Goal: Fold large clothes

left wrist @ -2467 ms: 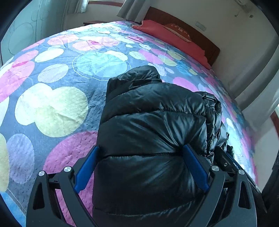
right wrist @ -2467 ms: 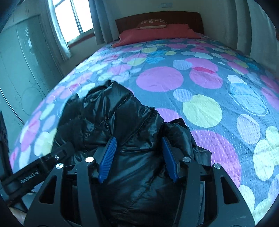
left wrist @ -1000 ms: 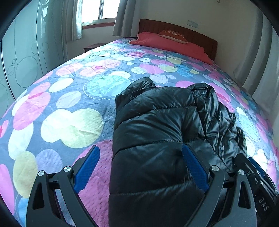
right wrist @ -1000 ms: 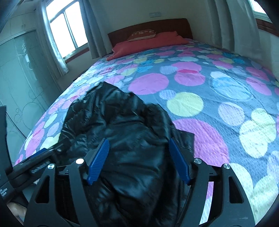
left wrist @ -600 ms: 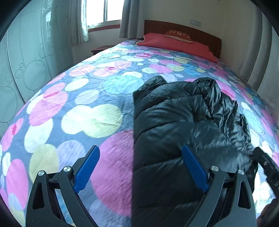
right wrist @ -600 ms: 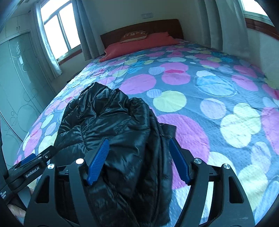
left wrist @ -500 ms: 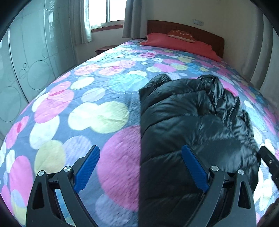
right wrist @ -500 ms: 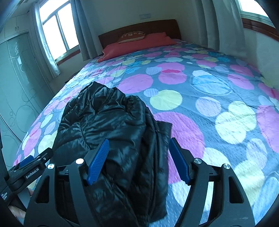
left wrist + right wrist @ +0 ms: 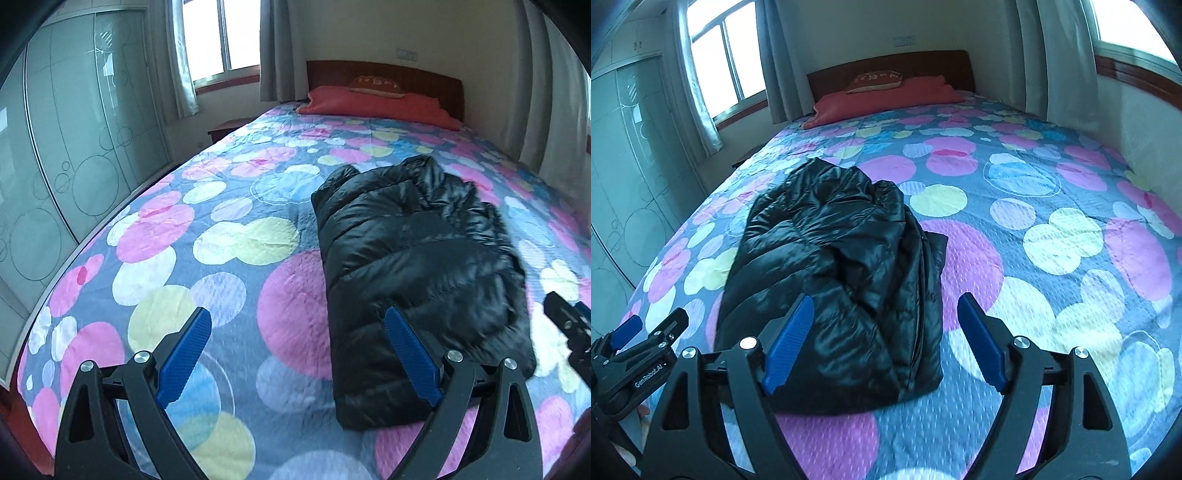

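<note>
A black puffer jacket (image 9: 417, 266) lies folded in a thick bundle on the spotted bed cover (image 9: 166, 236). In the left wrist view my left gripper (image 9: 297, 321) stands open to the jacket's near left, its pads off the fabric. The right wrist view shows the jacket (image 9: 834, 258) ahead and to the left. My right gripper (image 9: 885, 306) is open with its jaws still opening. Only the jacket's near corner shows through the gap, and neither pad touches it. Each gripper appears at the edge of the other's view: right gripper (image 9: 569, 325), left gripper (image 9: 646, 339).
The bed cover (image 9: 1052, 240) stretches wide to the right of the jacket. A red pillow (image 9: 380, 105) lies at the wooden headboard (image 9: 886, 62). Frosted wardrobe doors (image 9: 55, 166) run along the bed's left side, with a nightstand (image 9: 225, 129) and curtained windows beyond.
Both grippers have drawn back and risen from the jacket, which earlier filled the gaps between their fingers. The jacket now lies free on the bed. The right jaws stand wider.
</note>
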Demonstrator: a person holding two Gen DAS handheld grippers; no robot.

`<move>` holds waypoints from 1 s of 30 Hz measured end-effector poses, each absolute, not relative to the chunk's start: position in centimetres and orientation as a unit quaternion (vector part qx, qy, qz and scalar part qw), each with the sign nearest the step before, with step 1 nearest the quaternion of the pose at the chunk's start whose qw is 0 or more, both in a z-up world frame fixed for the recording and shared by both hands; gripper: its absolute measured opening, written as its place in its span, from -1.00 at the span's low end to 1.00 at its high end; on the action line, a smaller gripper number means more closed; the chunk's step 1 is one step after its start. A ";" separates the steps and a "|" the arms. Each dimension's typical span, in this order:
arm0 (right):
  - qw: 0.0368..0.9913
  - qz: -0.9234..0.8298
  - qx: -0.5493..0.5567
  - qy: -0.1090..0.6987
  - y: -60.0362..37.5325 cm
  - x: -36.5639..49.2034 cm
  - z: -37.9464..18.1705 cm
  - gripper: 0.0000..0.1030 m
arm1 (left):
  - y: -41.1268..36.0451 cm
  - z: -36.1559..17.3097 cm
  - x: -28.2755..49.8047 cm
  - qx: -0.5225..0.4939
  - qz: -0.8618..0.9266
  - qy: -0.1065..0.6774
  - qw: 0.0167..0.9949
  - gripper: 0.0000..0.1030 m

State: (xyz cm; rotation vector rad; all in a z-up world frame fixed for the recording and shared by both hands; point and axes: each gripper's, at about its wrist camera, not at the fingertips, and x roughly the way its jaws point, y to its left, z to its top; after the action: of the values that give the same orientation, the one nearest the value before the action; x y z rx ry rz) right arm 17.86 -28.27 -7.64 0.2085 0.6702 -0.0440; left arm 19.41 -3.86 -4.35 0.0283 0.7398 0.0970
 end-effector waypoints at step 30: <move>0.959 0.000 0.077 0.272 -26.0 9.1 -3.0 0.70 | -3.3 0.2 11.2 -0.018 0.024 0.326 0.945 0.84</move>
State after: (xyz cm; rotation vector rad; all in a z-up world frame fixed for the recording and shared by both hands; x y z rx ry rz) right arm 9.06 -25.97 -2.96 0.1552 0.5508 0.0006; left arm 11.24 -3.27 0.22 -0.0359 0.6636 0.0493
